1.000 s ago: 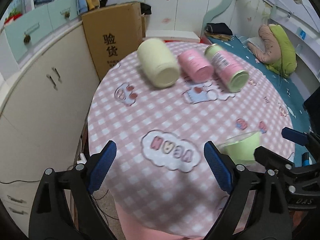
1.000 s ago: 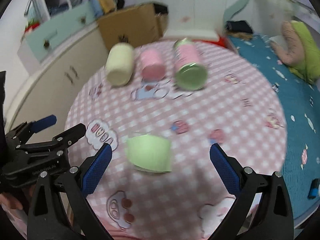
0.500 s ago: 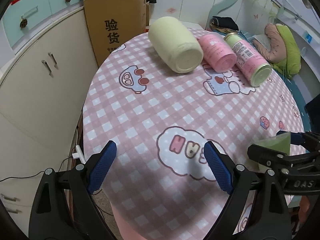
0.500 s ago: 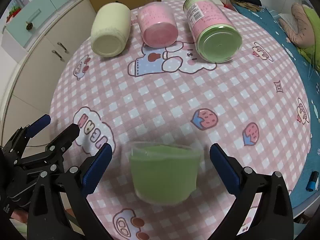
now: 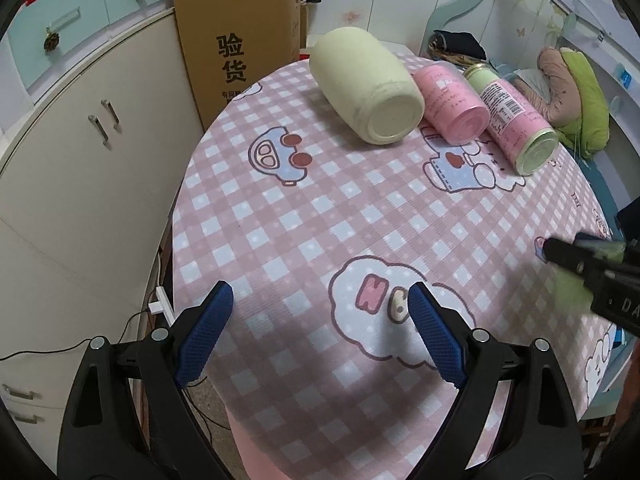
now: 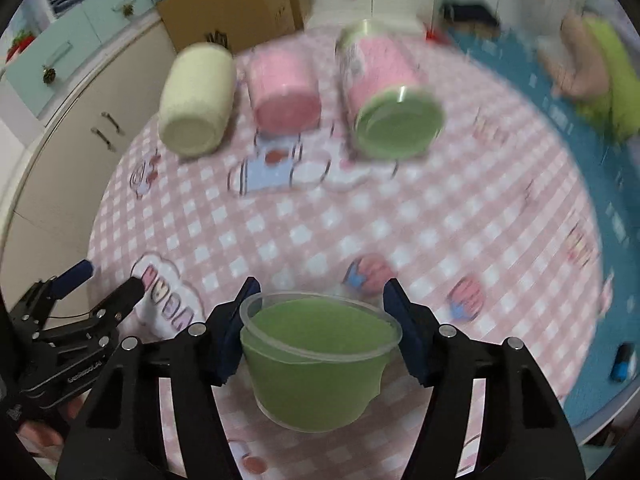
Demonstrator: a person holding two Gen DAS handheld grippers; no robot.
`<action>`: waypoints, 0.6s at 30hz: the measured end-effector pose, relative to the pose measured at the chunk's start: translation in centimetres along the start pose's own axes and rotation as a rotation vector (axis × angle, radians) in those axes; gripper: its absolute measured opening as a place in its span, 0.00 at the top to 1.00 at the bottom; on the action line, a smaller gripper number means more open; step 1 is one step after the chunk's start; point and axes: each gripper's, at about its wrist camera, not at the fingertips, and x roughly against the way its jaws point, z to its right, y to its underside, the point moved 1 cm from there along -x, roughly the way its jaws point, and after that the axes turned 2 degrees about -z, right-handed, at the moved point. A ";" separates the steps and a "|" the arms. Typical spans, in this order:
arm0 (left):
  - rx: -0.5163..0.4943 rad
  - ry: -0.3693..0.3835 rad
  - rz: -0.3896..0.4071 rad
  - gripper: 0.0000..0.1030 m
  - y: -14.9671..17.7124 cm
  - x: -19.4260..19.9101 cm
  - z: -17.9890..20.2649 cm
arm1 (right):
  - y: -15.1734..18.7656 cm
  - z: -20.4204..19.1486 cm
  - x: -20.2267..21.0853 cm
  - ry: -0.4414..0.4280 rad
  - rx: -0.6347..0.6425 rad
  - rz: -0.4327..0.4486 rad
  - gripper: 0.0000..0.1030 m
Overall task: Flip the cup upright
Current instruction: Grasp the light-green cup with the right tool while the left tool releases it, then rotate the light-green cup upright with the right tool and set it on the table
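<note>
A green plastic cup (image 6: 316, 360) sits between the blue pads of my right gripper (image 6: 320, 332), which has closed in on its sides near the rim. The cup's wider rim faces away from the camera and its smaller base faces me; the view is blurred by motion. In the left wrist view the cup is a green blur (image 5: 572, 280) behind the right gripper's black finger at the right edge. My left gripper (image 5: 320, 340) is open and empty above the near left edge of the pink checked round table (image 5: 320, 216).
Three containers lie on their sides at the table's far edge: a cream jar (image 5: 368, 92), a pink can (image 5: 452, 102) and a pink can with a green lid (image 5: 516, 124). A cardboard box (image 5: 240, 48) and white cabinets stand left; a bed is at right.
My right gripper has moved forward and closed its pads onto the green cup, which was standing free ahead of it. The left gripper has drifted left and stays open.
</note>
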 end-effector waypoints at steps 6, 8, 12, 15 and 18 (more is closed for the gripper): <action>-0.019 -0.011 0.021 0.13 0.1 0.2 0.9 | -0.1 -0.1 0.9 0.029 0.055 0.211 0.41; -0.024 -0.015 0.029 0.13 0.1 0.2 1.2 | 0.4 0.1 0.1 0.048 0.078 0.234 0.41; -0.020 -0.023 0.042 0.13 0.4 0.3 1.3 | 2.3 0.1 -0.6 0.060 0.105 0.250 0.41; -0.014 -0.021 0.058 0.13 0.7 0.7 1.3 | 3.7 -0.3 -0.4 0.070 0.130 0.269 0.40; -0.023 -0.021 0.063 0.13 1.0 0.8 1.5 | 4.4 -0.8 -0.2 0.085 0.142 0.269 0.40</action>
